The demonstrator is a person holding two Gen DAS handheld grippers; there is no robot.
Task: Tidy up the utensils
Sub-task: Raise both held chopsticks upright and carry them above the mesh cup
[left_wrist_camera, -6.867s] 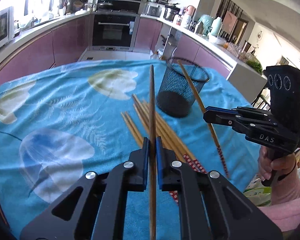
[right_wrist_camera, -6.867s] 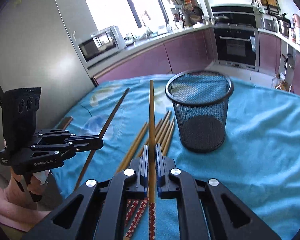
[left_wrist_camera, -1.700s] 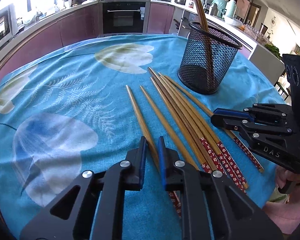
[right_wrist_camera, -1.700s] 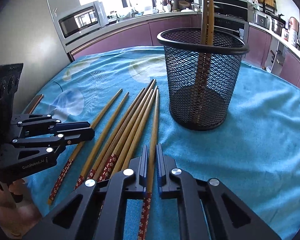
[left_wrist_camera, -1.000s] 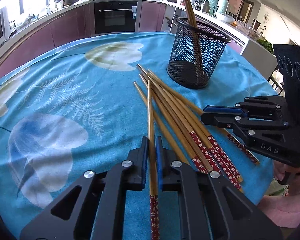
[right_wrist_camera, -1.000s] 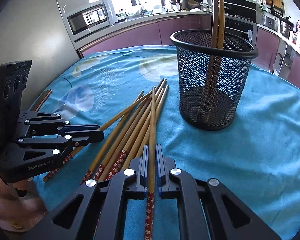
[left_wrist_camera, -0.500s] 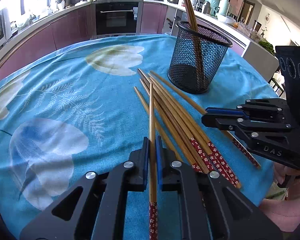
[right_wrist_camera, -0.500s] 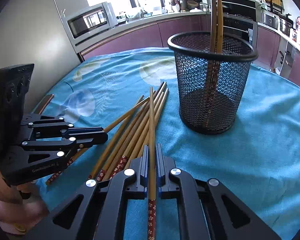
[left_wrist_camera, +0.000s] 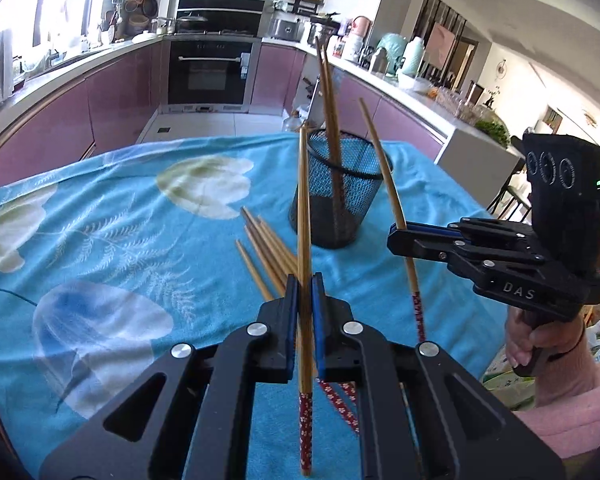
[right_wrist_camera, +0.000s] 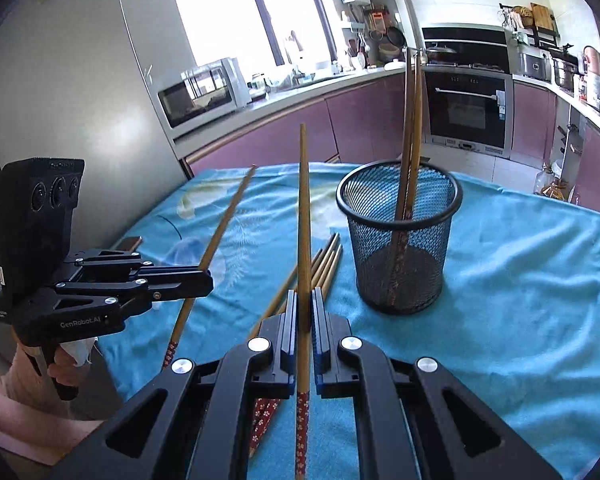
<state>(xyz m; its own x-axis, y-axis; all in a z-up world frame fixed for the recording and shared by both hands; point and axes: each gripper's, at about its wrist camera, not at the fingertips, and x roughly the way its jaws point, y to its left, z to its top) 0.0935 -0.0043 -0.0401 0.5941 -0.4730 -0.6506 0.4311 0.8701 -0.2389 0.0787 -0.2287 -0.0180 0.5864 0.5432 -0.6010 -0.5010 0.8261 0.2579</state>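
Observation:
My left gripper (left_wrist_camera: pixel 305 284) is shut on a wooden chopstick (left_wrist_camera: pixel 303 200) with a red patterned end, held off the cloth with its tip raised toward the black mesh basket (left_wrist_camera: pixel 364 192). My right gripper (right_wrist_camera: pixel 305 300) is shut on a like chopstick (right_wrist_camera: pixel 303 200), also lifted and pointing left of the basket (right_wrist_camera: pixel 440 248). Each gripper shows in the other's view: the right gripper (left_wrist_camera: pixel 396 236) beside the basket, the left gripper (right_wrist_camera: pixel 206 280) further left. Two chopsticks (right_wrist_camera: pixel 414 120) stand in the basket. Several loose chopsticks (left_wrist_camera: pixel 264 248) lie on the cloth in front of it.
A blue flower-patterned tablecloth (left_wrist_camera: pixel 120 220) covers the round table. A person's hand in a pink sleeve (left_wrist_camera: pixel 540 340) holds the right gripper's handle. A small brown object (right_wrist_camera: pixel 128 244) lies at the table's left edge. Purple kitchen cabinets and an oven (left_wrist_camera: pixel 208 72) stand behind.
Both grippers have risen, each lifting its chopstick off the pile and tilting its tip upward. The basket and its two chopsticks have not moved.

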